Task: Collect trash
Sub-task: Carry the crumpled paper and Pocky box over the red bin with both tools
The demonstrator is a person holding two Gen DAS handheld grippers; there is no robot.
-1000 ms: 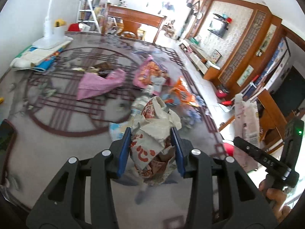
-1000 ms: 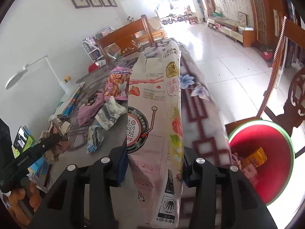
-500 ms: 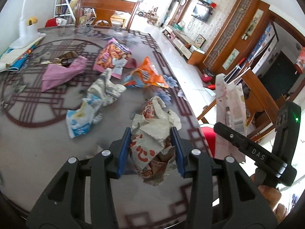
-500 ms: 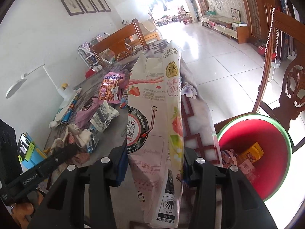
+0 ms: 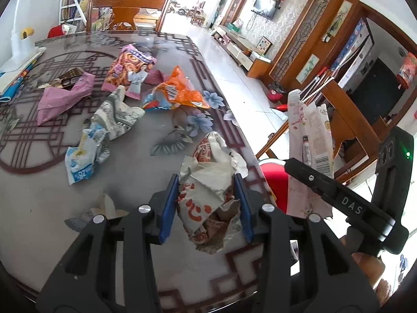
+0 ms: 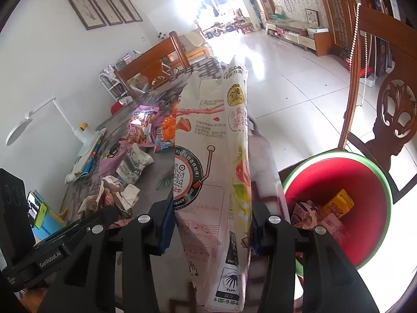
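Note:
My left gripper (image 5: 207, 206) is shut on a crumpled white and orange wrapper (image 5: 208, 195), held above the table near its right edge. My right gripper (image 6: 211, 227) is shut on a tall flattened pink and white snack box (image 6: 211, 172), upright between the blue pads. That box (image 5: 310, 156) and the right gripper show at the right of the left wrist view. A red bin with a green rim (image 6: 375, 180) stands below the table's edge to the right, with several wrappers inside. The left gripper with its crumpled wrapper (image 6: 112, 195) appears at the lower left of the right wrist view.
More trash lies on the patterned glass table (image 5: 39, 208): an orange bag (image 5: 179, 91), a pink bag (image 5: 62, 99), a purple-orange snack bag (image 5: 130, 67), a grey-white wrapper (image 5: 117, 114) and a blue-white wrapper (image 5: 83, 159). A carved wooden chair (image 6: 391, 114) stands behind the bin.
The left gripper has carried its crumpled wrapper rightward toward the table's edge and the bin. The right gripper with the box has drifted slightly; the bin now sits closer in its view.

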